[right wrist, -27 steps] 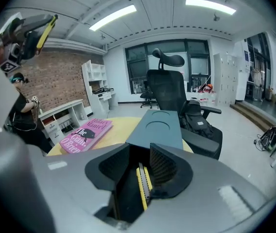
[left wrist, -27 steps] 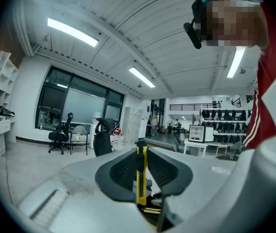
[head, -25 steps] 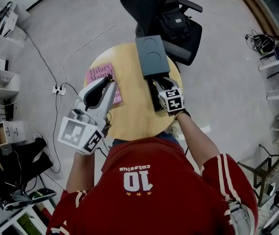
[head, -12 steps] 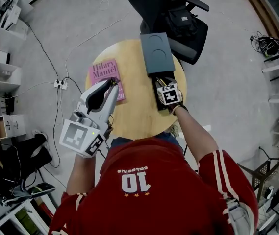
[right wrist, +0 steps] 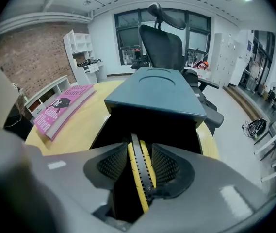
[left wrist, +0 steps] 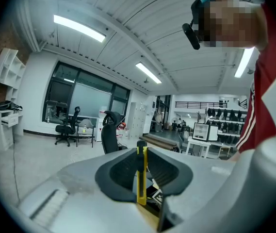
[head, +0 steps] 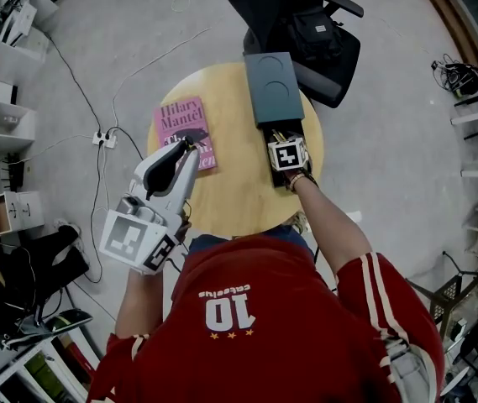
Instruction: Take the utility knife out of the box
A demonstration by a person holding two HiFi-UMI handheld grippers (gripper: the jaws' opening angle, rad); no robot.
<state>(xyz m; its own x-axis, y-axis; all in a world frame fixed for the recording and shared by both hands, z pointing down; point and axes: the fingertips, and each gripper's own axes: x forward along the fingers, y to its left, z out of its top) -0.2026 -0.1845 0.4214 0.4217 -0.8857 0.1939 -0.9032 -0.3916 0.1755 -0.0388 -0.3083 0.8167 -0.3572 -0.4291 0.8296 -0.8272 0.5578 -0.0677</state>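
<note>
From the head view, a round wooden table [head: 239,200] fills the middle of the frame. A pink book [head: 186,128] lies on its upper left, and a dark box [head: 272,86] sits on its upper right. A black chair [head: 306,32] is just behind the box. The right gripper [head: 282,134] points down into the box's open near end. The left gripper [head: 186,148] hangs at centre left, with its tip by the book's lower corner.

In the left gripper view, the jaws are partly closed on a thin yellow knife [left wrist: 141,178], gripped edge-on and standing upright. An office room lies beyond it.

In the right gripper view, the jaws are opening. The utility knife [right wrist: 140,171] is yellow with a black strip. It lies between them in the box's black tray, and the pads stand just beside it without pressing. The box's lid overhangs the tray just ahead of the jaws, and the tray's walls run along both sides. The book is at centre left and the chair at top centre.
</note>
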